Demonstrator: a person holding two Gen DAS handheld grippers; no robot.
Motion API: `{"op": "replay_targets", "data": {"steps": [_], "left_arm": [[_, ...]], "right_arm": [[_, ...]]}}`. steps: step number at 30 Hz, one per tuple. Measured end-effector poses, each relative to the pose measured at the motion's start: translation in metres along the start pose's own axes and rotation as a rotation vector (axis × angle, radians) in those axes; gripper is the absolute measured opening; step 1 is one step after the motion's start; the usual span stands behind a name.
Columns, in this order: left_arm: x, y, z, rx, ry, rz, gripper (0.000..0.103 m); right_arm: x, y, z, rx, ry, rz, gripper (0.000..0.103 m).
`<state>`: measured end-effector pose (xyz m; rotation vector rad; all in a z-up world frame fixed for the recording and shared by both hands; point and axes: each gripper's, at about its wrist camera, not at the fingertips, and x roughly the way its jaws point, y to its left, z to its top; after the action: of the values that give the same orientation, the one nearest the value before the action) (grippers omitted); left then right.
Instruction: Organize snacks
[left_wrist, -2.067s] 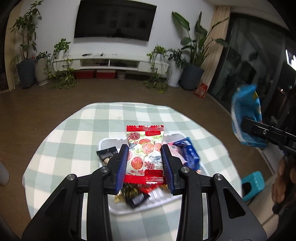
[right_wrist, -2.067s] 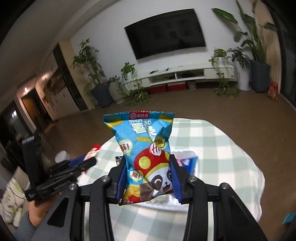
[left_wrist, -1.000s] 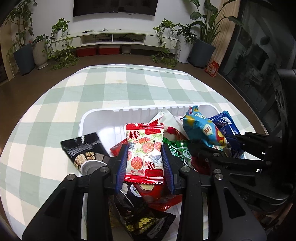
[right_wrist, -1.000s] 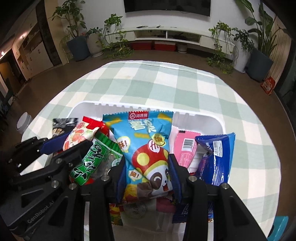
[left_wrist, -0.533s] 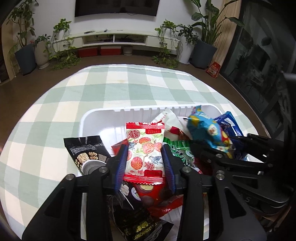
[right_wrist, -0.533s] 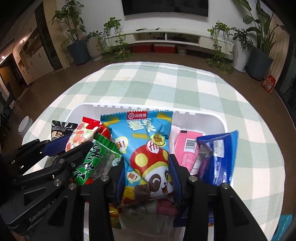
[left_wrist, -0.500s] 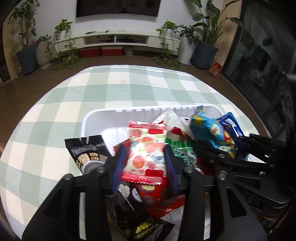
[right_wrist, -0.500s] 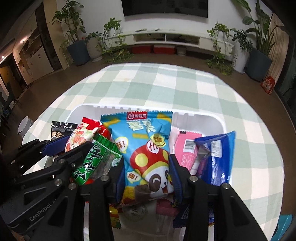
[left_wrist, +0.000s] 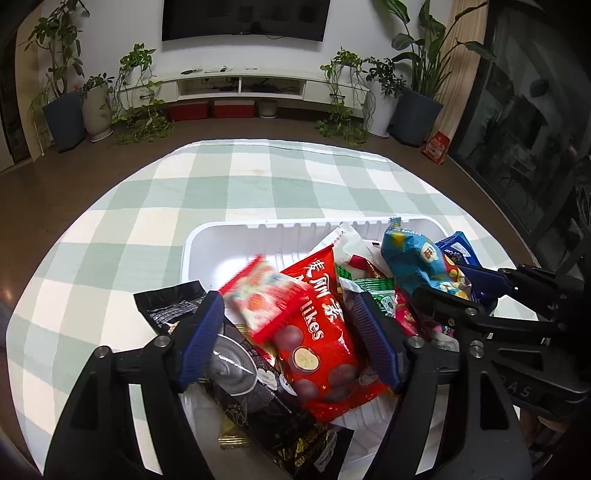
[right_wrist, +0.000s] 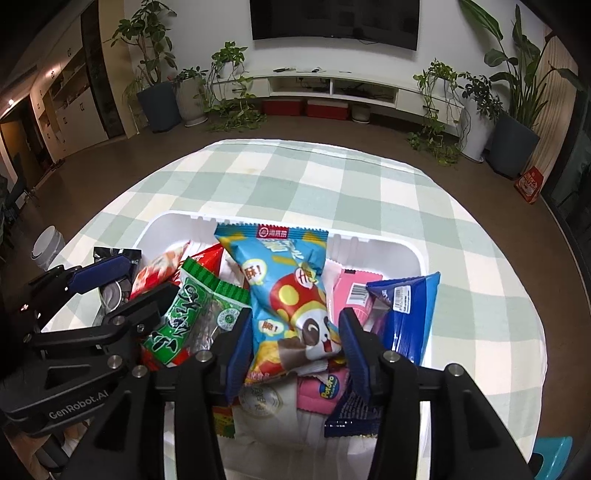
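Your left wrist camera is looking steeply down along its fingers, close over the white tray from its near left corner. Your right wrist camera is looking down from the near right. Both are sharing the tray, checked tablecloth and far TV wall.

Snack packets heaped in the tray on the table, TV stand behind.
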<state>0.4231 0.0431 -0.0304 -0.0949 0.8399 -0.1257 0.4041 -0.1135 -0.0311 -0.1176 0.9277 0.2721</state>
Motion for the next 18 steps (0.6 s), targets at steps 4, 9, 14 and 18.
{"op": "replay_targets", "data": {"steps": [4, 9, 14, 18], "left_arm": [[-0.009, -0.001, 0.0, 0.0, -0.013, 0.001, 0.078], [-0.027, -0.003, -0.001, 0.007, -0.043, -0.007, 0.088], [-0.067, -0.008, -0.009, 0.03, -0.123, 0.0, 0.103], [-0.119, -0.011, -0.035, 0.067, -0.237, -0.004, 0.103]], "right_arm": [[-0.006, -0.002, -0.002, -0.002, -0.012, 0.001, 0.057], [-0.017, -0.007, -0.003, 0.01, -0.036, 0.016, 0.063], [-0.044, -0.008, -0.01, 0.026, -0.09, 0.041, 0.071], [-0.084, -0.01, -0.031, 0.074, -0.185, 0.094, 0.092]]}}
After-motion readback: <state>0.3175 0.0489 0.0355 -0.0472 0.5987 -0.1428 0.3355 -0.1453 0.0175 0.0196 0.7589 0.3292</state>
